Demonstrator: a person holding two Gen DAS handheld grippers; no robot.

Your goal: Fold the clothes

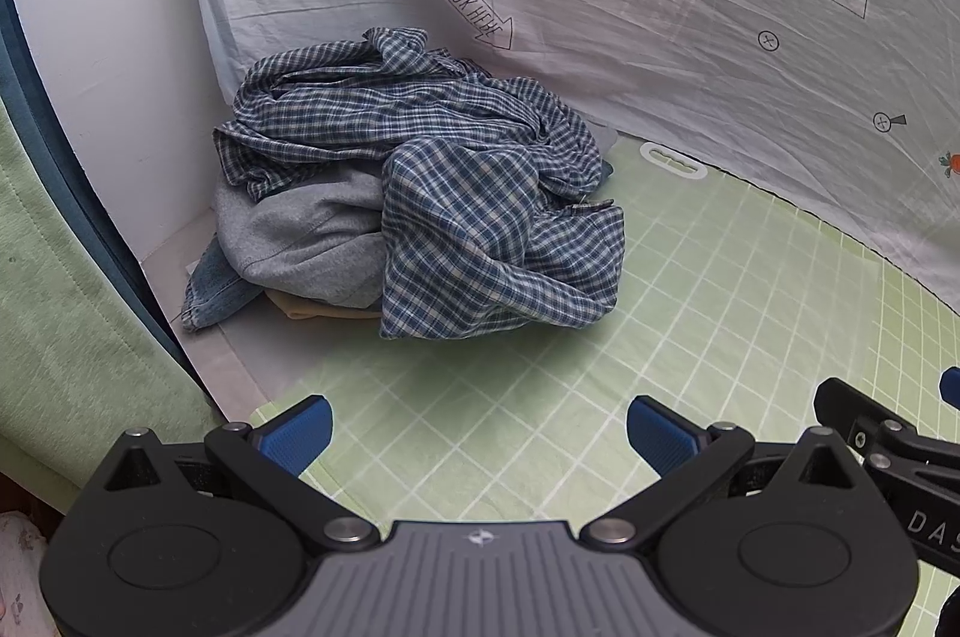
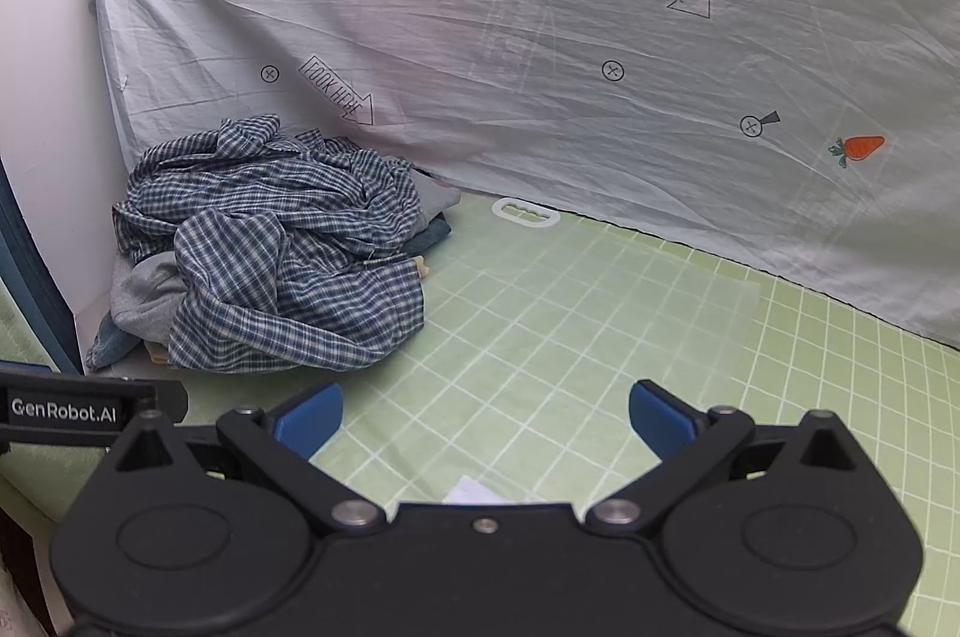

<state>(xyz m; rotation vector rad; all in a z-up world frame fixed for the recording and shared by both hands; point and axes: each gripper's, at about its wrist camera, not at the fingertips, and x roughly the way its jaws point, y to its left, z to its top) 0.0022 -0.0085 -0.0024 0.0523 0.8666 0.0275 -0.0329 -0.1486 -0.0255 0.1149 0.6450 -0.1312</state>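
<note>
— Clothes first, but start near: where do the tongs stand?

— Low in each frame. The left gripper and the right gripper both hang spread wide over the green grid mat, pinching nothing. At the lower right of the left view, part of the right tool shows.

— And the clothes?

— A heap left of centre, at the mat's far left corner. The plaid shirt lies crumpled on top; under it a grey sweatshirt, with jeans poking out at the lower left.

— How would you start?

— I'd take the shirt alone, by a hem or collar edge rather than a bunched middle, lift it clear, then spread it flat on the open mat to the right.

— What can't you tell?

— Collar and sleeves are lost in the folds. A tan piece at the bottom is mostly buried. Behind, the printed sheet hides everything else.
</note>
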